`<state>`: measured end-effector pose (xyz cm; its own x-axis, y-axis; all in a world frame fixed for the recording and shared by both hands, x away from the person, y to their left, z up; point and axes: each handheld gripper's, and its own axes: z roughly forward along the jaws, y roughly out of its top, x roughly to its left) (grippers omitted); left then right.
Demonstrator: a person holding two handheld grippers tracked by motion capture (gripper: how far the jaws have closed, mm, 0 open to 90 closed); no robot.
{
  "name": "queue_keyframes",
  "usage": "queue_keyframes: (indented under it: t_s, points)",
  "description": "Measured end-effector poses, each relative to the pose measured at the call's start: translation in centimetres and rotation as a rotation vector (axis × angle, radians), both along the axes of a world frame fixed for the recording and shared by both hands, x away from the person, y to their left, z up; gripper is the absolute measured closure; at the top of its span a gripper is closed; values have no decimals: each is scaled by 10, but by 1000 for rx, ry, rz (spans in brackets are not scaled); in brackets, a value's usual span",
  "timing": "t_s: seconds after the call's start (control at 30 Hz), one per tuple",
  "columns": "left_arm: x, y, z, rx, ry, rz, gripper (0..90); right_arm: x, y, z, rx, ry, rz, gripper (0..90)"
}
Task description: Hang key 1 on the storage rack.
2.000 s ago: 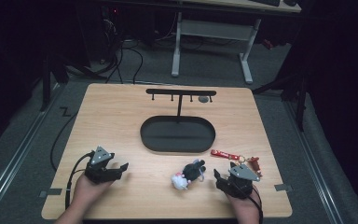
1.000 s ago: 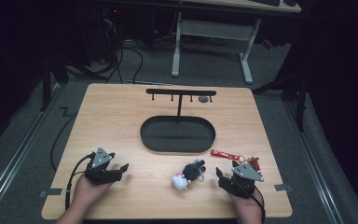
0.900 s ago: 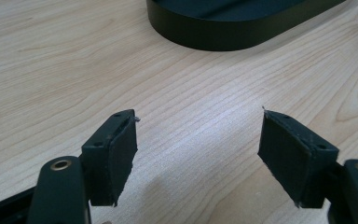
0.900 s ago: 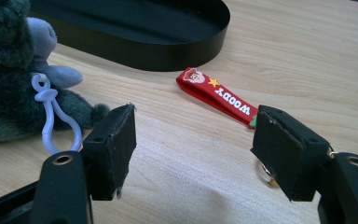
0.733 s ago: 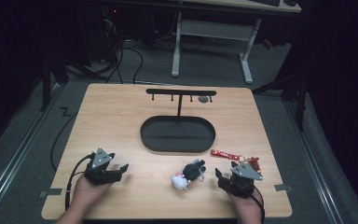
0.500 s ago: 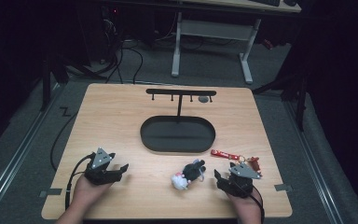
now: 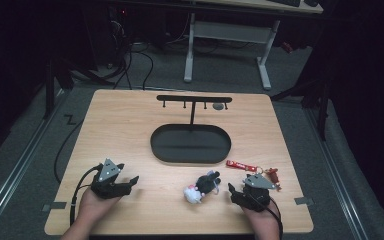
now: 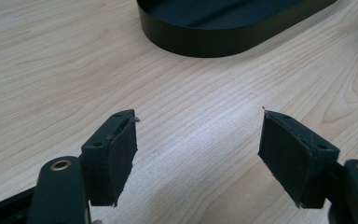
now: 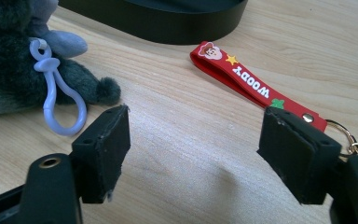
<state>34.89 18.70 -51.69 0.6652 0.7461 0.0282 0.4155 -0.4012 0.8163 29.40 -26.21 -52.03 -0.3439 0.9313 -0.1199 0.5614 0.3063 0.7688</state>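
Woody strap [image 9: 249,81] lies beside the empty black tray [image 7: 190,144]; right gripper [image 9: 193,154] jaws, just widening, and left gripper [image 8: 198,154] jaws gape over bare surface [image 7: 130,130].

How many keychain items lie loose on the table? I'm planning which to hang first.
2. The plush keychain lies at the near edge, left of the right gripper. The red strap keychain lies beside the black oval tray, its ring end partly hidden behind that gripper.
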Motion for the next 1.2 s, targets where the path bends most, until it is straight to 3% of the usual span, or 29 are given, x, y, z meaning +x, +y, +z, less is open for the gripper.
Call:
queue_keyframes:
  t_s: [0.23, 0.37, 0.53, 0.6, 0.7, 0.97, 1.2]
  points:
    - [-1, -6, 1, 13, -11, -26, 291, 1, 0, 2, 30, 36, -3, 231]
    - [-1, -9, -1, 18, -19, -28, 284, 1, -1, -2, 34, 84, -17, 216]
    - [-1, -15, -3, 64, -31, -62, 275, 3, -5, 1, 44, 112, -36, 216]
    - [0, -17, -4, 65, -31, -72, 273, 3, -8, 1, 46, 130, -42, 215]
    - [-1, -19, -5, 75, -33, -83, 272, 4, -7, 2, 36, 184, -50, 214]
    - [-5, -18, -4, 80, -37, -103, 271, 7, -6, 13, -8, 262, -31, 216]
    - [-5, -15, -4, 72, -33, -97, 271, 11, -5, 19, -4, 343, -4, 227]
